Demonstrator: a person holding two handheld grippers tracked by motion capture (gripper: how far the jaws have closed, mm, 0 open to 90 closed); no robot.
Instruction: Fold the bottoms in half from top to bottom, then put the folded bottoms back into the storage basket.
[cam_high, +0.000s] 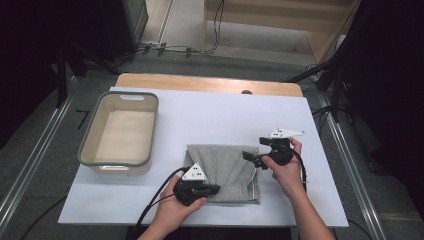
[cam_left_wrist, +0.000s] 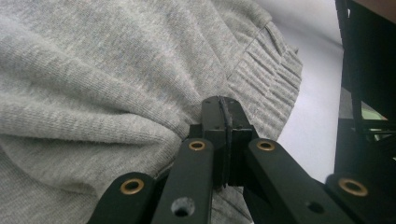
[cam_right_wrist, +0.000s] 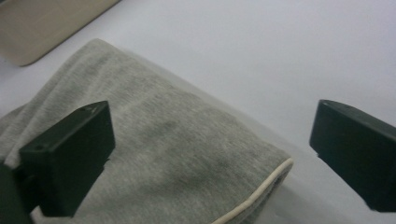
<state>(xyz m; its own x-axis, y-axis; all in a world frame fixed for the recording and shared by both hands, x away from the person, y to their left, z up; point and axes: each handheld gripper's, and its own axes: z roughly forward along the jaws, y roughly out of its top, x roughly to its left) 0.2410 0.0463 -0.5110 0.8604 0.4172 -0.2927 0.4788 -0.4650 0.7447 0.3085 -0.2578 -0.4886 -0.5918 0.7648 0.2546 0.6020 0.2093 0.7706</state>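
Grey sweater (cam_high: 224, 170) lies folded on the white table (cam_high: 210, 115), roughly 5 o'clock from table centre. Left gripper (cam_high: 214, 189) sits at the sweater's 7 o'clock corner, jaws clenched on a pinch of knit near the ribbed hem (cam_left_wrist: 266, 74). Right gripper (cam_high: 248, 156) is at the sweater's 3 o'clock edge, jaws spread wide, pads off the fabric, nothing held; cream-piped edge (cam_right_wrist: 261, 189) lies between them. Beige bin (cam_high: 121, 131) at 9 o'clock, well apart.

Free white table (cam_high: 210, 115) is offered at twelve o'clock of the grey garment (cam_high: 222, 167); passage at ten o'clock is blocked by the tub (cam_high: 120, 131).
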